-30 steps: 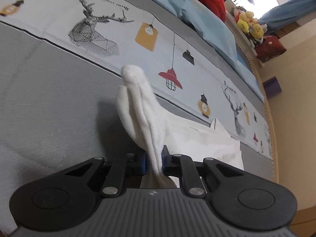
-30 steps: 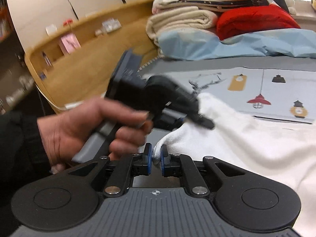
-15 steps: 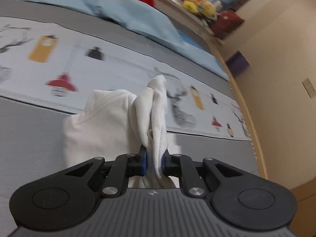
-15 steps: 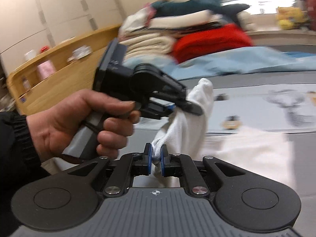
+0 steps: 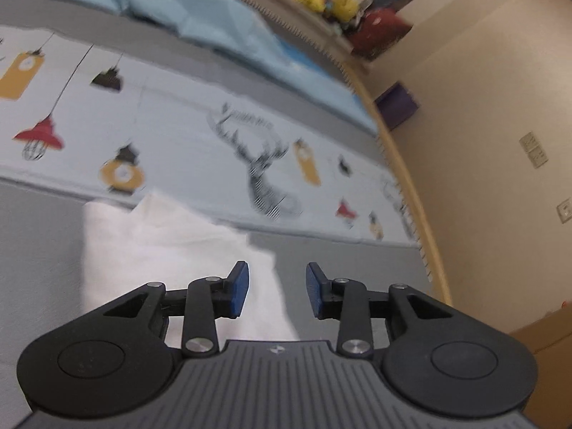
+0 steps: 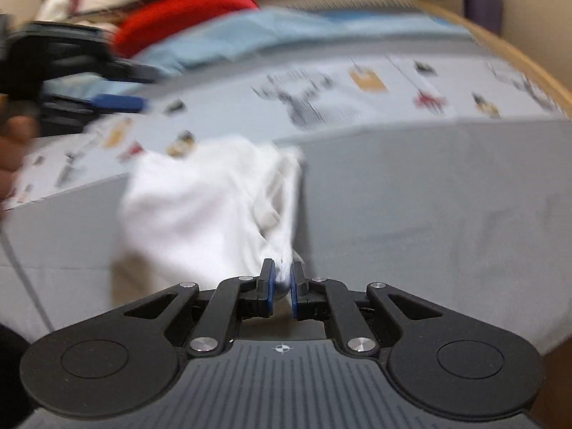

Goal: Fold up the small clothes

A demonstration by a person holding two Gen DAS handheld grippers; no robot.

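Left gripper (image 5: 275, 295) hangs wide apart, blue pads empty, hovering just over the small white knitted garment (image 5: 171, 246) that lies on the grey bedspread (image 5: 43, 250) beside its strip of printed lamp-and-deer fabric (image 5: 200, 143). Right gripper (image 6: 282, 287) is clamped on a bunched corner of that white cloth (image 6: 200, 200), likely pinning one end so the fold keeps its shape (motion blur hides the creases). No basket or box in sight; folded red and cream textiles (image 6: 178, 14) sit piled at the bed's far edge, over a pale blue sheet (image 6: 271, 32).
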